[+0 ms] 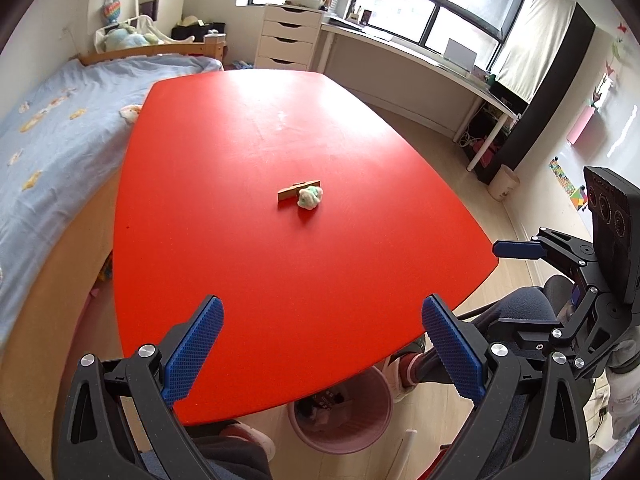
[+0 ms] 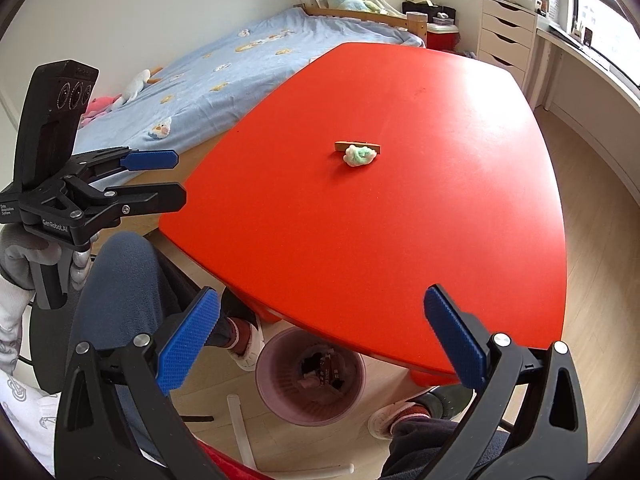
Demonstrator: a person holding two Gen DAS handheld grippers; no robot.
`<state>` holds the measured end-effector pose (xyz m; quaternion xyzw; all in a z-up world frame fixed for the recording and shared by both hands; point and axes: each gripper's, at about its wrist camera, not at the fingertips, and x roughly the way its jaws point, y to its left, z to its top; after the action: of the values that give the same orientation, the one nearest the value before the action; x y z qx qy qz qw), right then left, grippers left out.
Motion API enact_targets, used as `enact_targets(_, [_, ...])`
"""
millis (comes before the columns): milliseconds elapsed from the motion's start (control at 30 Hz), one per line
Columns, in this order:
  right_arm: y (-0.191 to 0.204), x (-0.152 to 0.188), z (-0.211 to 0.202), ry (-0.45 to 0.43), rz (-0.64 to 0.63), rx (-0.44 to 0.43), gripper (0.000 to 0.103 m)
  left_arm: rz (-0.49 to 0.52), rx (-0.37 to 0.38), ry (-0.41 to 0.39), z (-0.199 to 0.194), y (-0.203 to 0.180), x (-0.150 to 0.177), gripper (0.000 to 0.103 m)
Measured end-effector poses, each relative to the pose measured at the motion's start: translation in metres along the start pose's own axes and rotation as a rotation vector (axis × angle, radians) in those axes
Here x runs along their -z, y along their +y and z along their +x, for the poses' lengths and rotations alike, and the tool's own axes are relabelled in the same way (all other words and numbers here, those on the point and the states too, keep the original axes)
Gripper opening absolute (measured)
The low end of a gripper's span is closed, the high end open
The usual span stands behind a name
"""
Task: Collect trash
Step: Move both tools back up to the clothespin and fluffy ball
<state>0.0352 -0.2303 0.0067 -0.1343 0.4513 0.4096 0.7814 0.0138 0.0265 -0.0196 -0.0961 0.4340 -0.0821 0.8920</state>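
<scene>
A crumpled white-green paper ball (image 1: 309, 197) (image 2: 360, 155) lies mid-table on the red table (image 1: 248, 248) (image 2: 400, 240), touching a small brown cardboard strip (image 1: 294, 190) (image 2: 352, 145). A pink bin (image 1: 340, 416) (image 2: 310, 380) with trash inside stands on the floor under the near table edge. My left gripper (image 1: 320, 320) (image 2: 176, 176) is open and empty at the near edge. My right gripper (image 2: 320, 312) is open and empty above the near edge; one blue fingertip of it (image 1: 516, 249) shows at the left wrist view's right.
A bed with a blue cover (image 1: 52, 128) (image 2: 224, 64) runs along the table's left side. A white drawer unit (image 1: 288, 38) and a long desk (image 1: 420, 68) stand beyond under the window. The person's knees and slippered feet (image 2: 244, 344) are beside the bin.
</scene>
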Motion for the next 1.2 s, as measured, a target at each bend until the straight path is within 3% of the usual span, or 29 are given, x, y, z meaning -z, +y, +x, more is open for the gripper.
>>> enact_targets(500, [-0.024,-0.064,0.05,0.003,-0.004,0.05,0.1,0.085,0.002,0.05,0.047,0.032,-0.055,0.095])
enact_targets(1200, [-0.041,-0.104,0.136,0.061,0.021,0.079,0.1,0.162,0.007,0.152,0.12,0.063,-0.1,0.095])
